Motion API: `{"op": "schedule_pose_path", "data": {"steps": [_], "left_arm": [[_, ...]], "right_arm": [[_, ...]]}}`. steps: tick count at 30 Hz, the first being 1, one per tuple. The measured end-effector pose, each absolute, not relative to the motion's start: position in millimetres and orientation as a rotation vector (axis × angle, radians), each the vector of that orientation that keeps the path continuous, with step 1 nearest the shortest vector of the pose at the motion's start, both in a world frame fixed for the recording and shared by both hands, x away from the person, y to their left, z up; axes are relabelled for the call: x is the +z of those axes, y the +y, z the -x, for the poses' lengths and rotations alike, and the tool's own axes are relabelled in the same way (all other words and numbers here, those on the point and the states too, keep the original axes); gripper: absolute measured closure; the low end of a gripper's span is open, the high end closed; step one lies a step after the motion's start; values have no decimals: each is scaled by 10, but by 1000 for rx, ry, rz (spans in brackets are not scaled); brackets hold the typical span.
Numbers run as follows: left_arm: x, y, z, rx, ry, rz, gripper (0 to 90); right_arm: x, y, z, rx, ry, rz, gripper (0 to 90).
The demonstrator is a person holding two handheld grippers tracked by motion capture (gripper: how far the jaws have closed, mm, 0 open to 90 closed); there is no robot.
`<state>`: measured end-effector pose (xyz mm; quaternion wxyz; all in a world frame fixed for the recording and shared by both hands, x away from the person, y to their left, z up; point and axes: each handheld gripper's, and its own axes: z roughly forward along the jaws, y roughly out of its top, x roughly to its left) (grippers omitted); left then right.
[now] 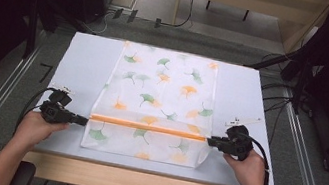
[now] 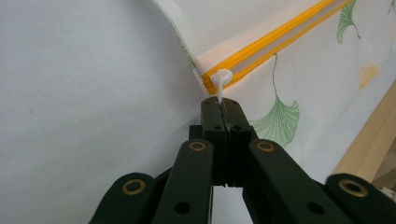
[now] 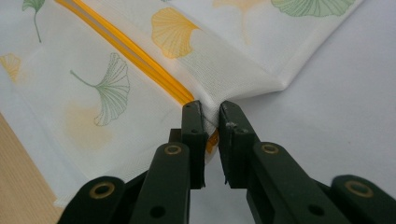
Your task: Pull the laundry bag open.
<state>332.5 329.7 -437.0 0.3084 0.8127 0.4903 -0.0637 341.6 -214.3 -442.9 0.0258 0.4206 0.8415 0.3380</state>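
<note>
Zipper pull [image 2: 221, 80] is pinched in the closed left gripper [image 2: 219, 103]; right gripper [image 3: 211, 112] clamps the mesh bag [image 1: 162, 92] end, bracing the zip for travel.

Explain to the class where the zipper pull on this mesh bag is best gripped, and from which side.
Grip the small white pull tab on its flat faces, coming from the bag's left end along the orange zipper. It sticks out past the bag's edge there, as the left gripper shows.
</note>
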Motion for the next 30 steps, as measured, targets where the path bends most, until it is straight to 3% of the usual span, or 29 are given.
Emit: {"op": "schedule_pose_path", "data": {"steps": [13, 30], "left_arm": [[-4446, 3225, -3347, -196, 1301, -2178, 900], [-4458, 3214, -3364, -208, 1278, -2168, 859]], "right_arm": [[-4536, -2149, -3533, 1020, 2610, -1348, 820], [-4562, -2173, -3488, 1013, 2612, -1359, 720]]}}
